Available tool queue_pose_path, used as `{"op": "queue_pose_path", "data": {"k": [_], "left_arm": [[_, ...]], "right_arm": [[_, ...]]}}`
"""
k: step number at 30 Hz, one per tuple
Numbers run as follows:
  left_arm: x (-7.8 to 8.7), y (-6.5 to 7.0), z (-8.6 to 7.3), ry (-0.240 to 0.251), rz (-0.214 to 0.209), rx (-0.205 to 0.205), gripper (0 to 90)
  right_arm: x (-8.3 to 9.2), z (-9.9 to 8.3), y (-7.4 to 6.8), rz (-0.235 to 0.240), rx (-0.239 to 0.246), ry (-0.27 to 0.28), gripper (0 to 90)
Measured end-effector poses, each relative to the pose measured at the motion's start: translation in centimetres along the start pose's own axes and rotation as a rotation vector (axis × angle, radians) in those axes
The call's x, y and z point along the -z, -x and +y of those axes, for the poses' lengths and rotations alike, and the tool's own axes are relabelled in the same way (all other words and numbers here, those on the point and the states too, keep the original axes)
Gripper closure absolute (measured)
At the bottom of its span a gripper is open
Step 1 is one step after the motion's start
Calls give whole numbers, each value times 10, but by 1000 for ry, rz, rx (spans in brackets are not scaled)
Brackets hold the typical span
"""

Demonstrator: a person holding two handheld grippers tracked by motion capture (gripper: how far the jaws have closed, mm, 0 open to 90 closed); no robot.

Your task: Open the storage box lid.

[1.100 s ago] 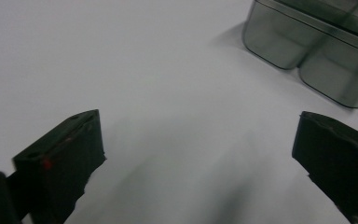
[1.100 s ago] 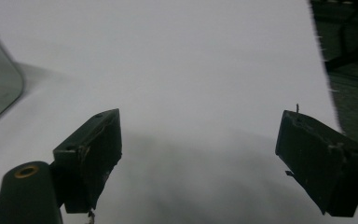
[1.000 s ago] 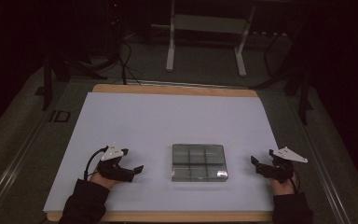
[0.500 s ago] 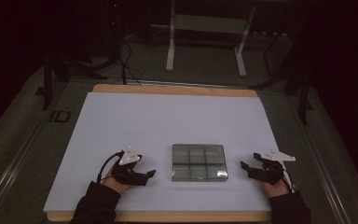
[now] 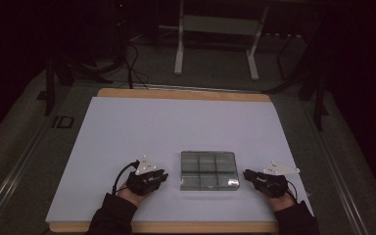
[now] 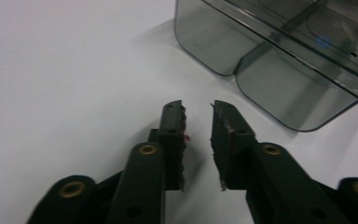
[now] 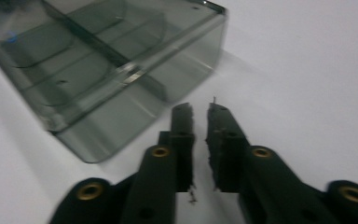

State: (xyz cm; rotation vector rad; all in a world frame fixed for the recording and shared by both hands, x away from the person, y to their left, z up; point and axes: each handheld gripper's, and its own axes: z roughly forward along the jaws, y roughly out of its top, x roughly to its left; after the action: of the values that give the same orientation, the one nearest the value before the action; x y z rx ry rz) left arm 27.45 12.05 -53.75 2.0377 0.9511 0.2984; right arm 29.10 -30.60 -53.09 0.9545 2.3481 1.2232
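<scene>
A clear smoky plastic compartment box [image 5: 208, 169] lies closed on the white table sheet [image 5: 176, 122], near the front edge. My left gripper [image 5: 162, 176] rests on the sheet just left of the box and points at it. In the left gripper view the jaws [image 6: 198, 109] have just been closing; they stand almost together with nothing between them, short of the box's corner [image 6: 270, 70]. My right gripper [image 5: 248, 174] lies just right of the box, pointing at it. Its jaws [image 7: 199, 109] have also just been closing to a thin gap, empty, beside the box [image 7: 98, 74].
The sheet covers a wooden board whose edge [image 5: 176, 93] shows at the back. Behind the table stand a metal frame's legs [image 5: 178, 49] and cables on a dark floor. A person's sleeves [image 5: 112, 215] come in from the bottom.
Both hands slid inward toward the box, the left from the left side and the right from the right. Both pairs of jaws went from wide apart to nearly together.
</scene>
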Motion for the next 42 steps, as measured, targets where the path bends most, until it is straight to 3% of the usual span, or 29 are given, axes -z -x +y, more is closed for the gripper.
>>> {"op": "queue_pose_path", "data": {"k": [2, 5, 9, 15, 26, 42], "left_arm": [[-2, 3, 1, -12, -10, -4, 840], [-6, 8, 3, -24, -30, -5, 900], [-9, 14, 7, -10, -67, -1, 900], [-14, 21, 13, -8, -95, -30, 900], [-14, 24, 15, 14, -116, -64, 900], [-7, 26, 18, 32, -122, -71, 900]], "right_arm": [[-2, 1, -4, 9, 11, 1, 895], [-4, 2, -9, 30, 29, -10, 900], [-6, 2, -13, 51, 43, -12, 900], [-6, 2, -15, 54, 55, -21, 900], [-6, 5, -17, 62, 62, -18, 900], [-1, 11, -16, 61, 66, 0, 900]]}}
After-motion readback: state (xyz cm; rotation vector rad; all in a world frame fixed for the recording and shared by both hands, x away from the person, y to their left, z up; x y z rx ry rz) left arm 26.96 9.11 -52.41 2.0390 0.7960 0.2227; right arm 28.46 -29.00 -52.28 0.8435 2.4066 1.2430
